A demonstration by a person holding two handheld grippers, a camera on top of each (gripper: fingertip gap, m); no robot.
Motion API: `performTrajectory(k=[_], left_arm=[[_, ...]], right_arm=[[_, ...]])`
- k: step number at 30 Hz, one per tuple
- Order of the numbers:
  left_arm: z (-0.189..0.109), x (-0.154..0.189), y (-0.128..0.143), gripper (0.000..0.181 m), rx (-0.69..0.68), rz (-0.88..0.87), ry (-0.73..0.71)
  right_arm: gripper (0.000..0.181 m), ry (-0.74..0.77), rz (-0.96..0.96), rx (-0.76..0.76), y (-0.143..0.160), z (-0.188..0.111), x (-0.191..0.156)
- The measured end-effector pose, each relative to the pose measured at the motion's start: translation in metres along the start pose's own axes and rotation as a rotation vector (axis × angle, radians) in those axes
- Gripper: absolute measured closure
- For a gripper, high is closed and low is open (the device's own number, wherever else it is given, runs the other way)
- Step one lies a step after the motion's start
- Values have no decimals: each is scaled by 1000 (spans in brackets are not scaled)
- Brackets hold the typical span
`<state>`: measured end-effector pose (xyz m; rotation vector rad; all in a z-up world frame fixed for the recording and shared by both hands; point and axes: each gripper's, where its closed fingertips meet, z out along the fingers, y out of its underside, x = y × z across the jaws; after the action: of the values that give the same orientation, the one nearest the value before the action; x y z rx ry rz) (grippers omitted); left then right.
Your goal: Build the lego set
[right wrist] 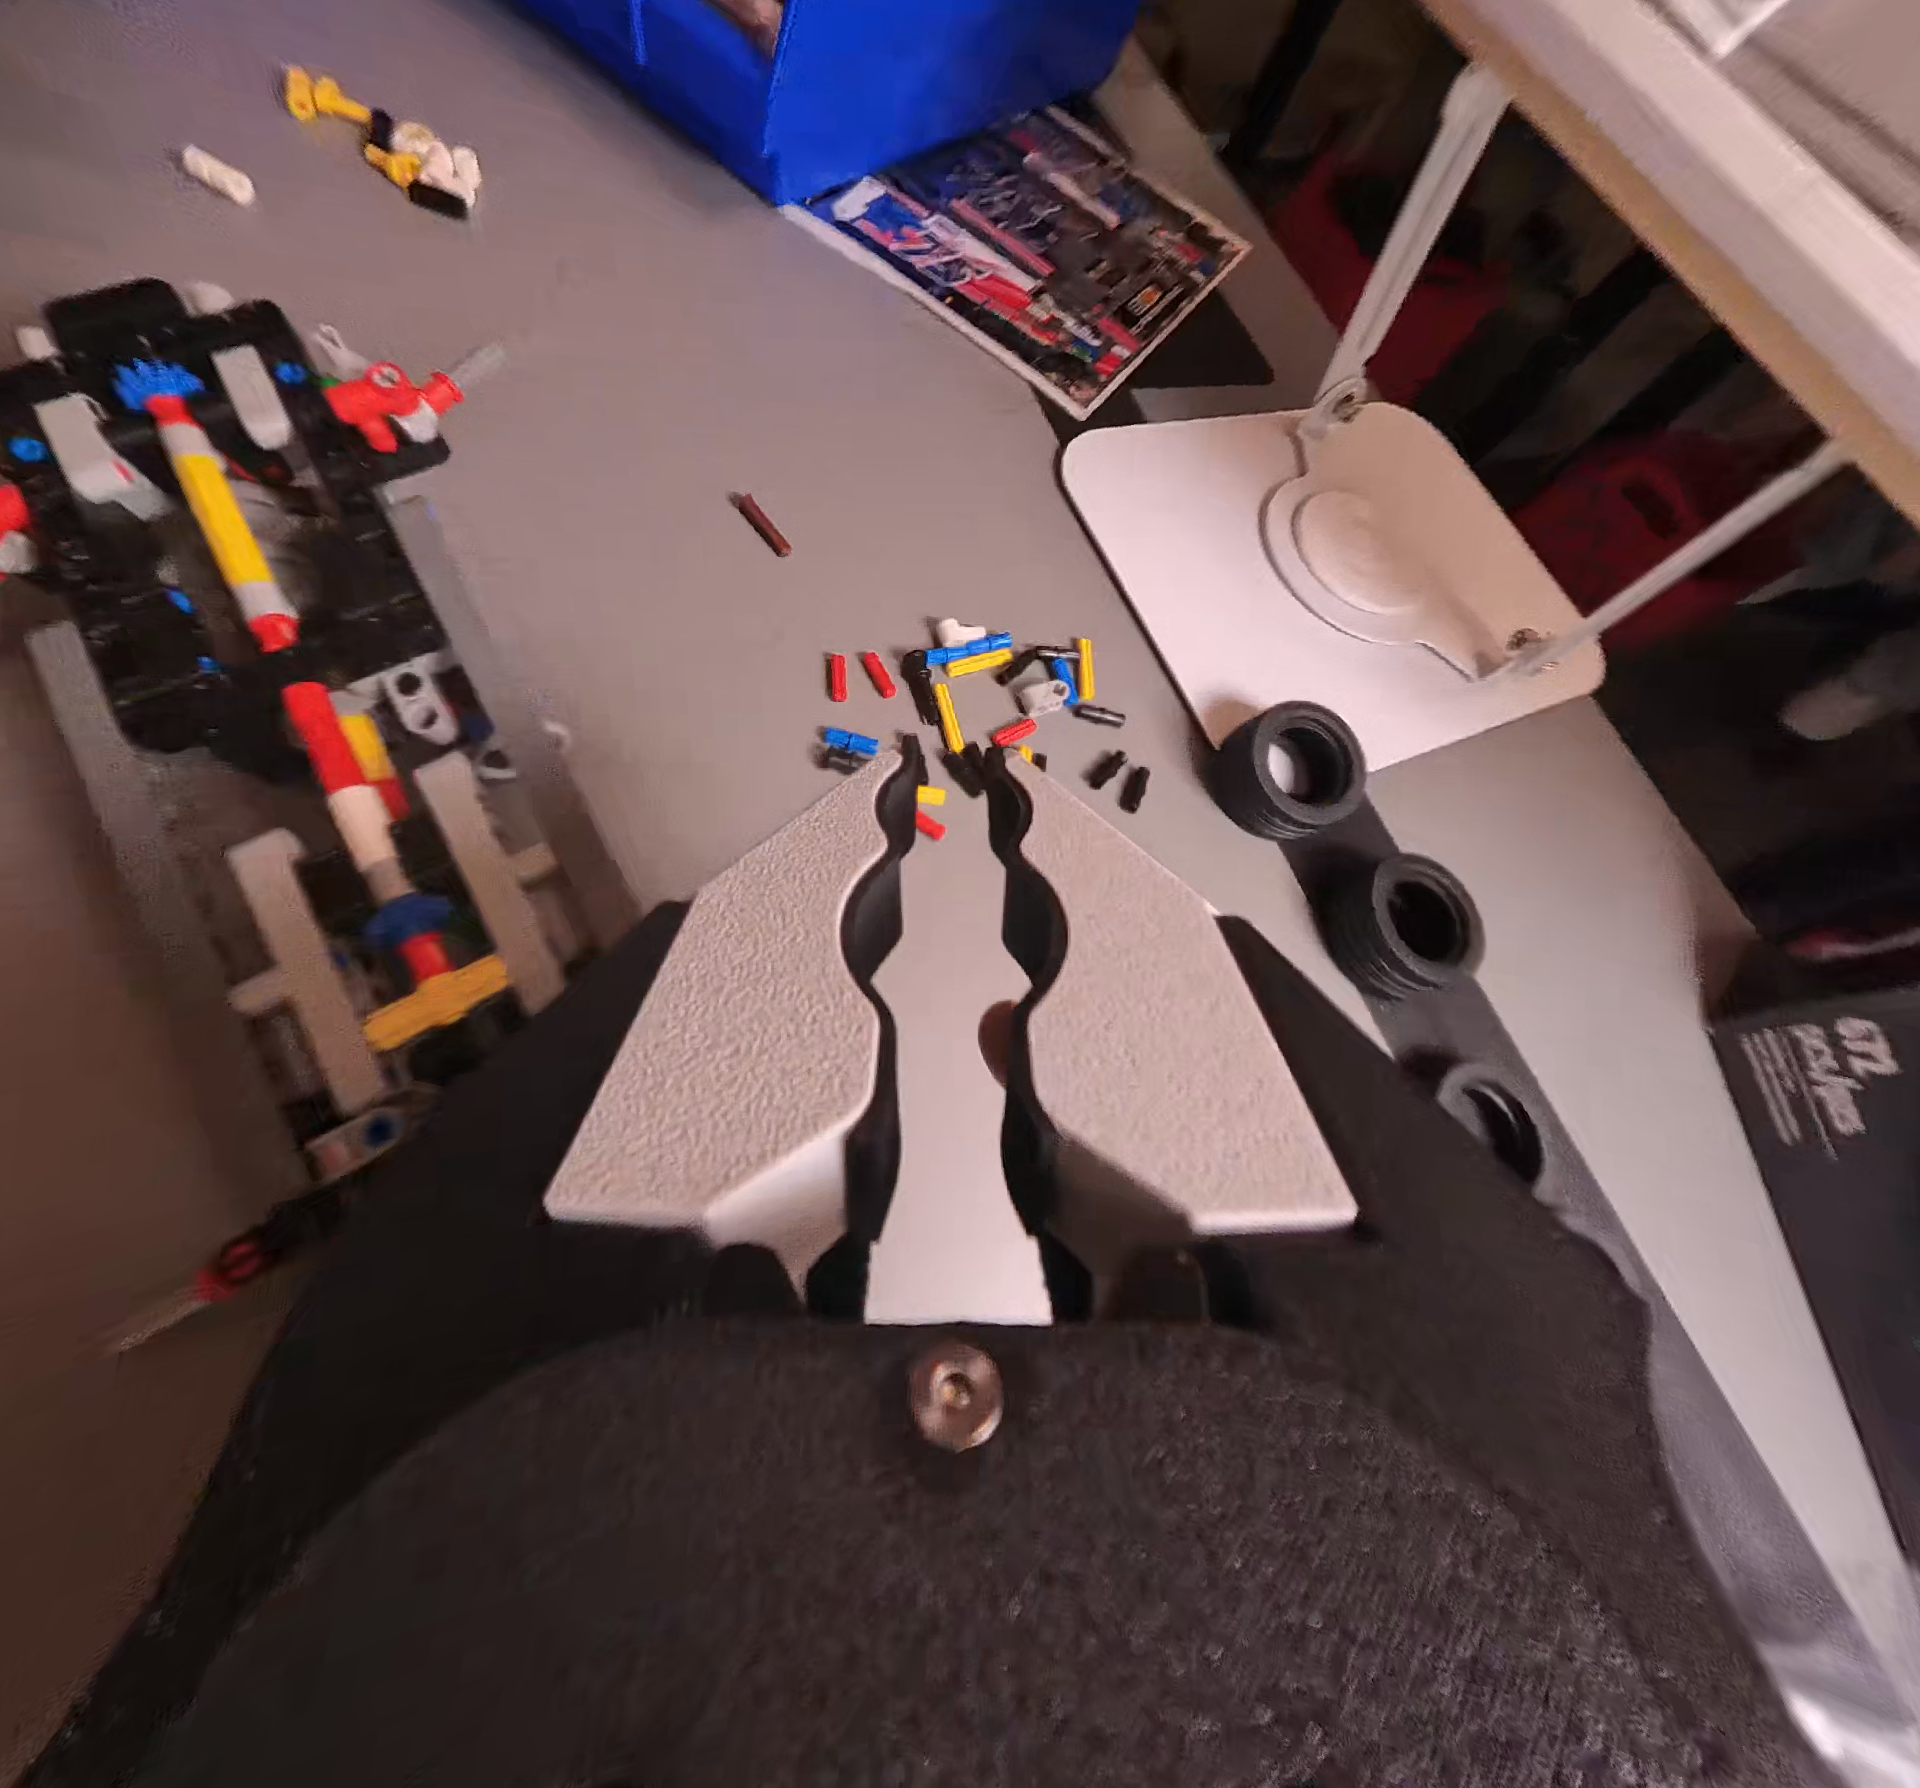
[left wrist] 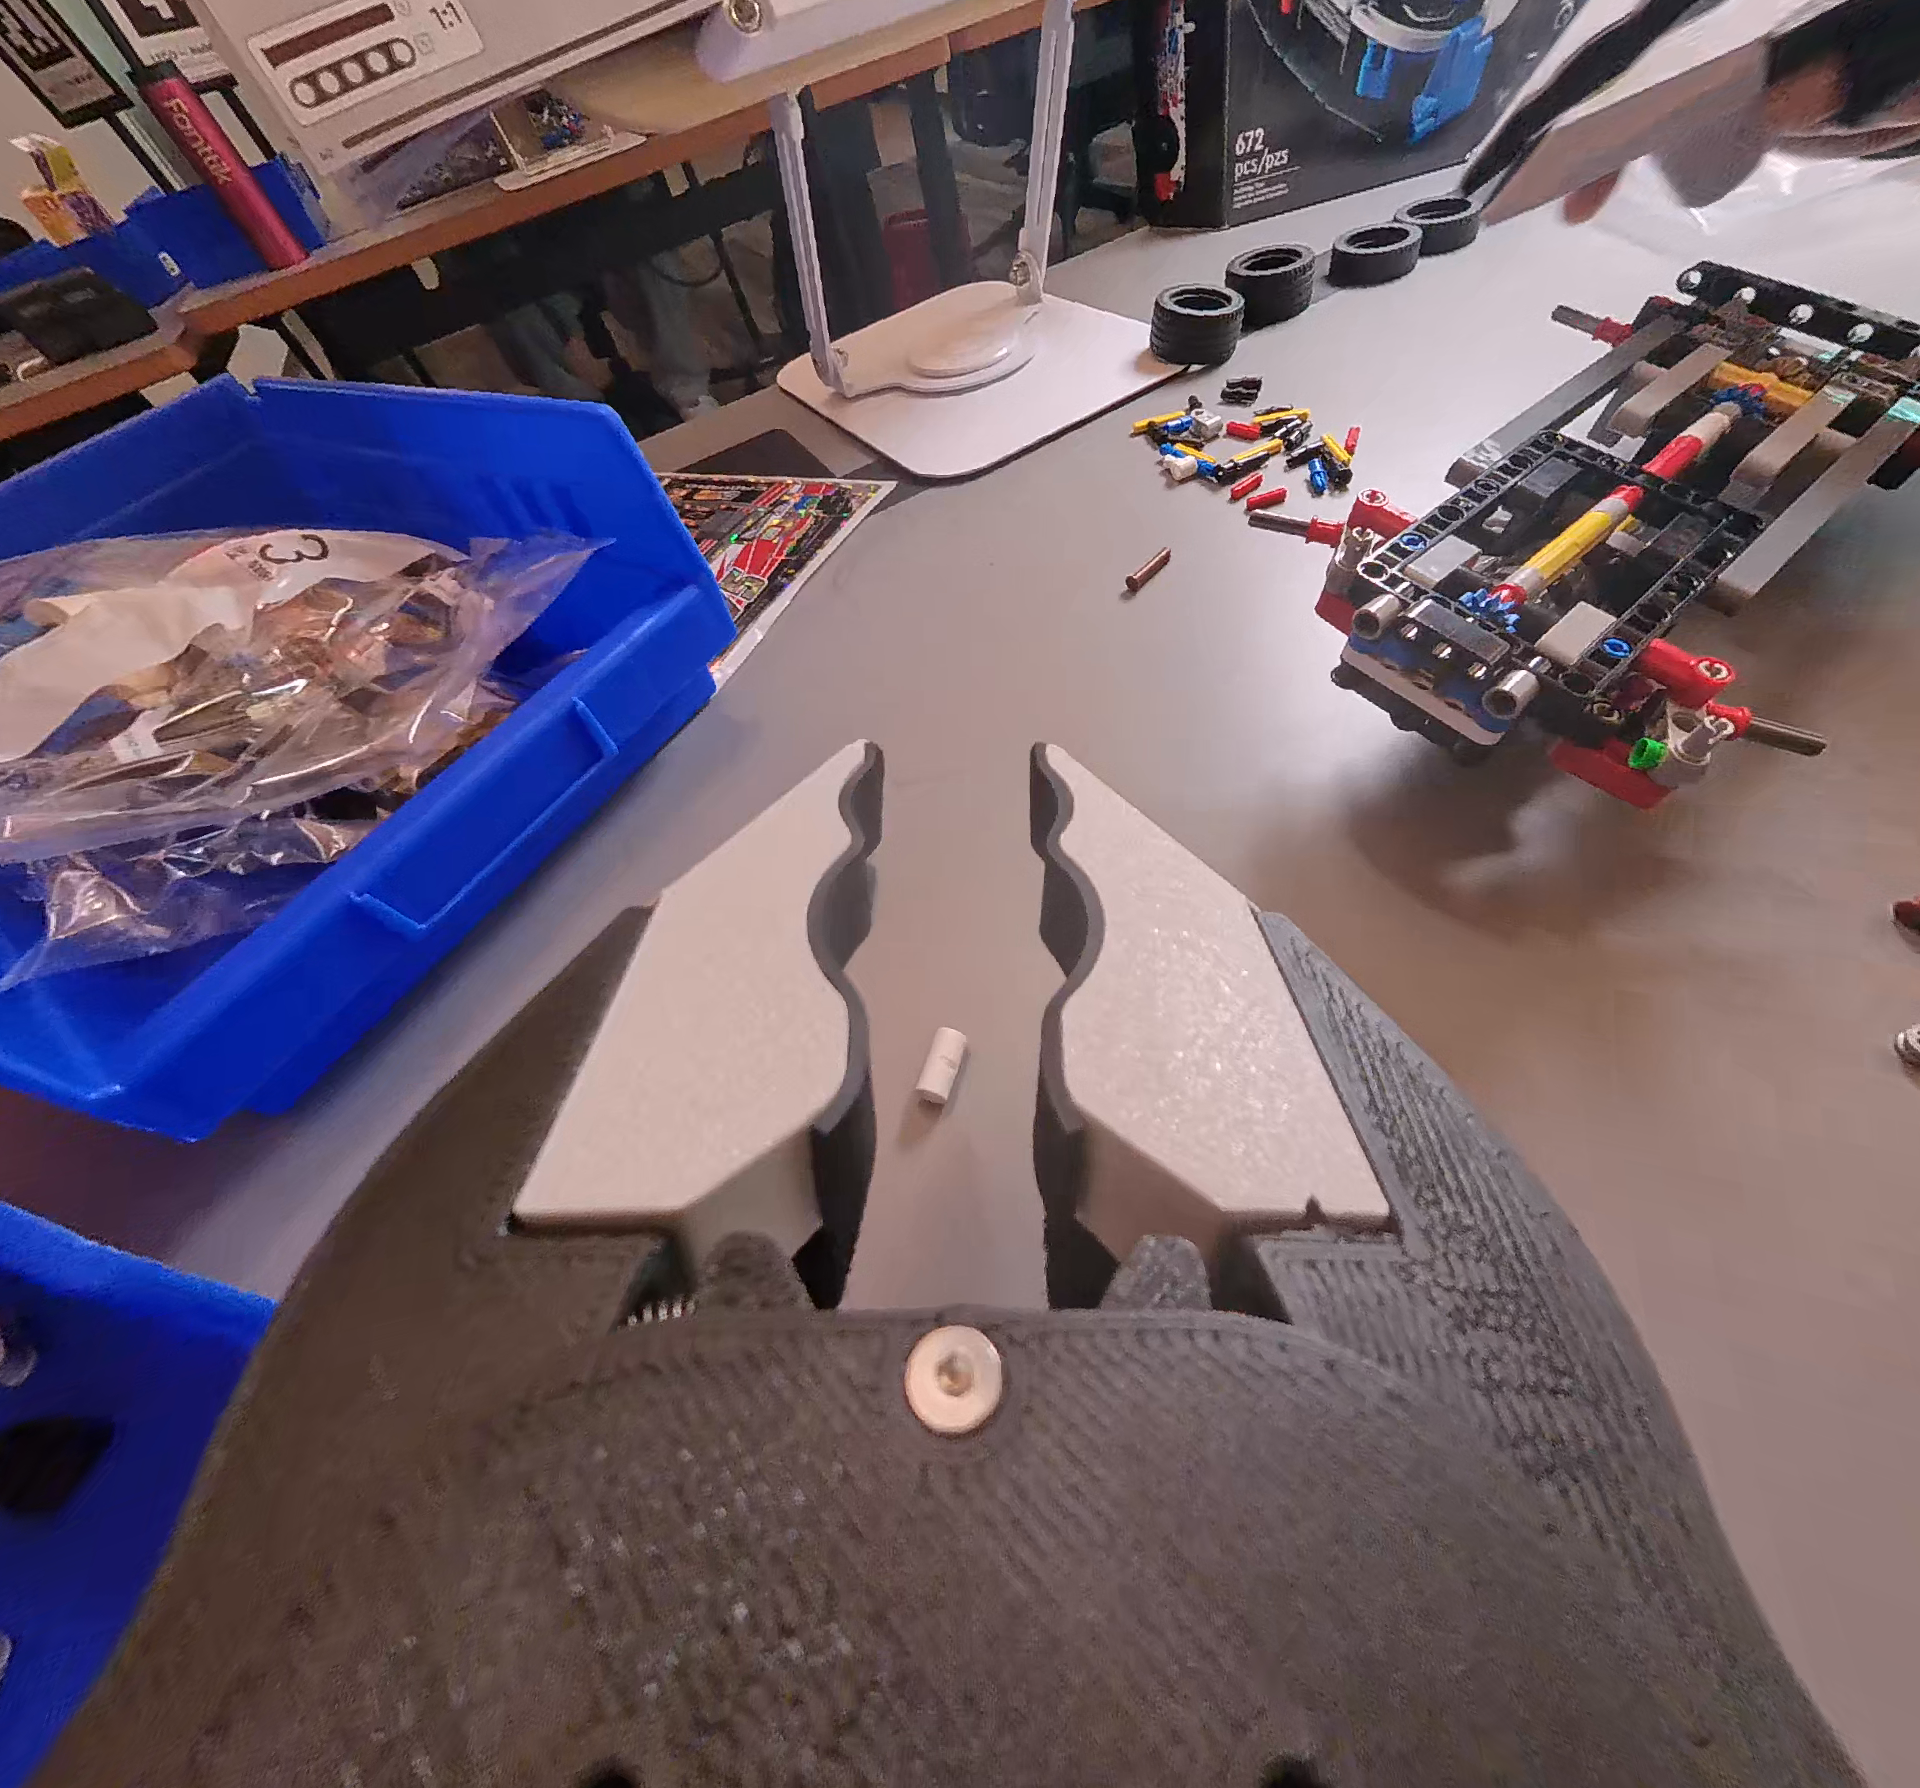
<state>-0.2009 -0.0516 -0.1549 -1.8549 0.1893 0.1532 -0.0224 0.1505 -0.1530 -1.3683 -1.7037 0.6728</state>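
Observation:
The part-built Lego chassis [left wrist: 1558,595], black with red, yellow and blue parts, lies on the grey table to the right; it also shows in the right wrist view [right wrist: 239,595]. My left gripper [left wrist: 958,772] is open and empty over the table, with a small white tube piece [left wrist: 942,1065] lying between its fingers. My right gripper [right wrist: 954,759] hovers over a pile of small coloured pins [right wrist: 966,689], jaws a narrow gap apart, holding nothing that I can see. A black pin [right wrist: 966,774] lies just past its tips. The pile also shows in the left wrist view [left wrist: 1247,455].
A blue bin [left wrist: 540,803] with bagged parts stands left. A sticker sheet [left wrist: 769,533], white lamp base [left wrist: 966,388], several black tyres [left wrist: 1278,284] and the set's box [left wrist: 1351,45] sit at the back. A brown pin [left wrist: 1148,569] lies alone. More loose parts [right wrist: 395,149] lie near the bin. My right fingertips sit around 30 centimetres from my left ones.

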Motion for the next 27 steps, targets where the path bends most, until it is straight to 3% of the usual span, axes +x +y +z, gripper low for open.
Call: performTrajectory(k=[4, 7, 27], left_arm=[[0, -4, 2, 154, -4, -12, -5], [0, -5, 4, 154, -6, -23, -4], [3, 1, 6, 155, -19, -14, 32]], right_arm=[[172, -183, -24, -130, 23, 45, 10], [174, -282, -19, -190, 35, 61, 7], [180, -342, -101, -329, 51, 76, 3]])
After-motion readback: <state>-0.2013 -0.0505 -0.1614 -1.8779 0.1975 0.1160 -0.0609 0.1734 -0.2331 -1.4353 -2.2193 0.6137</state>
